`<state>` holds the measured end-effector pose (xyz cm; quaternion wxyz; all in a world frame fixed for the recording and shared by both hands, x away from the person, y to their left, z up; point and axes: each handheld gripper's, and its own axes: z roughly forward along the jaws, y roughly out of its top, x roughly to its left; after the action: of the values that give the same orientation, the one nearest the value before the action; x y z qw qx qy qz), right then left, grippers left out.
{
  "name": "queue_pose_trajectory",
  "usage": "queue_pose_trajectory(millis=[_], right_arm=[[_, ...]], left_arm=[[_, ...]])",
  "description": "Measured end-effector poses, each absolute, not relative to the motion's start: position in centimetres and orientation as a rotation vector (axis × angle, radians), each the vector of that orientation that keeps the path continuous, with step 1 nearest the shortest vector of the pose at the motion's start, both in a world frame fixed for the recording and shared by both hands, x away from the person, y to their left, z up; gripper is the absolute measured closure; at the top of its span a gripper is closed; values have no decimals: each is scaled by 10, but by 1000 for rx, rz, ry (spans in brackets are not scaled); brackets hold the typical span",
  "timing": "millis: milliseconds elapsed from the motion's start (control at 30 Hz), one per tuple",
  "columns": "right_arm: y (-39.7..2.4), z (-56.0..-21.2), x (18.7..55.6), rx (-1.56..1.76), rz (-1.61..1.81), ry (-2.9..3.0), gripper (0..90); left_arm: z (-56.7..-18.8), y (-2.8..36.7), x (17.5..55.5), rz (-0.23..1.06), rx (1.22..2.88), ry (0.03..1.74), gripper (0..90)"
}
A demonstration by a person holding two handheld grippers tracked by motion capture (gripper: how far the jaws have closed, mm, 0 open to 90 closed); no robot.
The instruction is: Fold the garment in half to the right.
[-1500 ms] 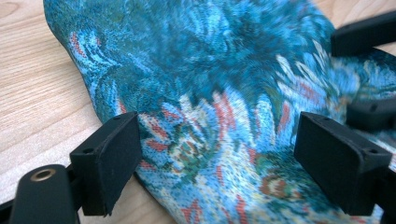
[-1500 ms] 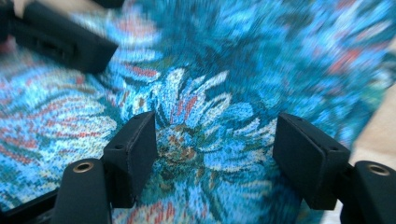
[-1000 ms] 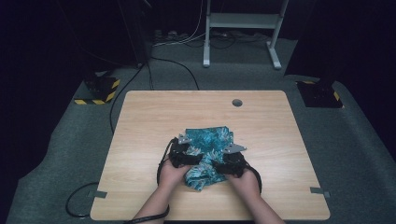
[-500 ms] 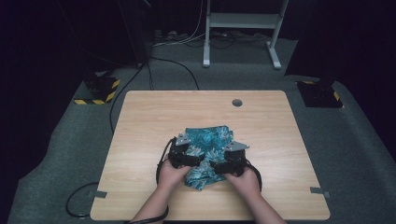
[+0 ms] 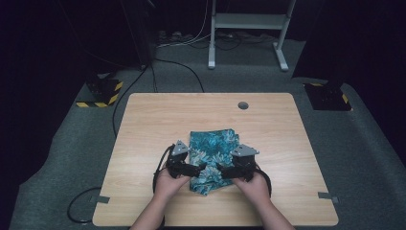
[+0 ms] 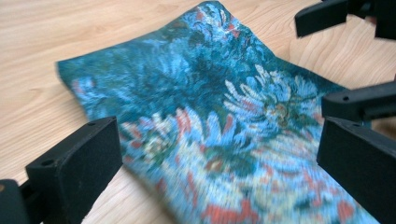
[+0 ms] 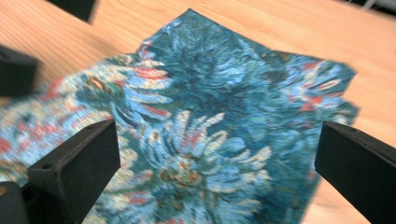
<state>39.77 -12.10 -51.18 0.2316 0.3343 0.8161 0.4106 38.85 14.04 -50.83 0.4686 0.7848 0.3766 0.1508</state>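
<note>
- Dark room, grey carpet floor; a light wooden table is sitting in the middle with a small round hole near its far edge.
- A teal flowered cloth is lying folded on the near half of the table, roughly flat, one corner pointing toward the person.
- The left gripper is hovering at the cloth's left edge and its fingers are standing wide apart, having just been opening; cloth is showing below the gap, nothing pinched.
- The right gripper is hovering at the right edge, fingers also wide apart after opening, cloth underneath but unclamped.
- Handling guess: the cloth is looking light, soft and limp, with a woven, slightly grippy face, so no breakage risk, but it is likely sagging and unfolding if lifted by one layer.
- Best hold: pinching through all layers at a folded edge or corner, one gripper per side, keeping it taut.
- Risk: catching only the top layer and dragging the fold open.
</note>
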Motion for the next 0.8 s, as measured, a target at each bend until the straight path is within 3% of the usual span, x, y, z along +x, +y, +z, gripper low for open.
queue_pose_trajectory(millis=[800], right_arm=[[-163, -512, 375, 996, 1183, 2177, 0]], left_arm=[[-517, 197, 333, 419, 1887, 962, 3]])
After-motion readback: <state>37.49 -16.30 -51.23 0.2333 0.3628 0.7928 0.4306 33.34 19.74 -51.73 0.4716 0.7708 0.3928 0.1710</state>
